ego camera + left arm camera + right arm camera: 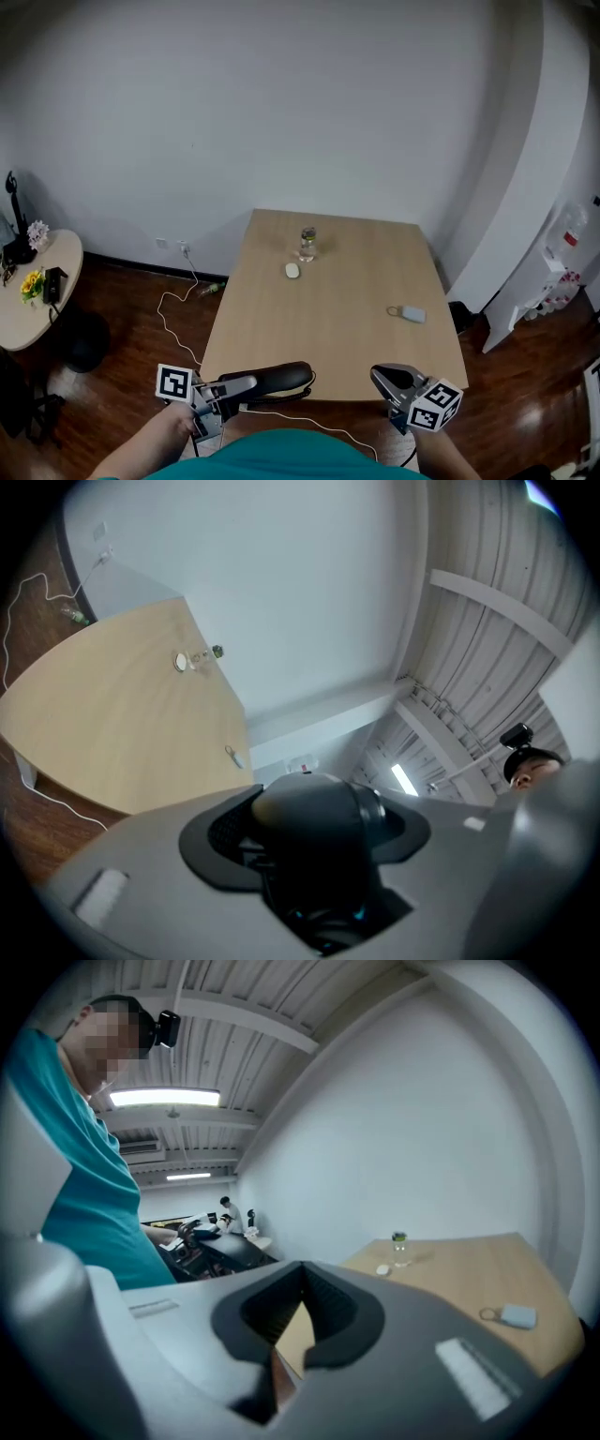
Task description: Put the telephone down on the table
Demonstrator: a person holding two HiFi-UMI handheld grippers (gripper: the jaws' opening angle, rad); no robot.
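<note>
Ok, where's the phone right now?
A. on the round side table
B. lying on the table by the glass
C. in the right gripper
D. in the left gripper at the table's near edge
D: the left gripper is shut on the black phone by the near edge of the table; the right gripper holds nothing.

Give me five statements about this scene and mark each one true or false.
1. The left hand-held gripper is shut on the black telephone handset. True.
2. The right hand-held gripper holds the grey key fob. False: the fob lies on the table, and that gripper holds nothing.
3. A small clear bottle stands near the table's far edge. True.
4. The white oval object lies right of the fob. False: it lies left of it, beside the bottle.
5. The bottle has tipped over. False: it stands upright.
</note>
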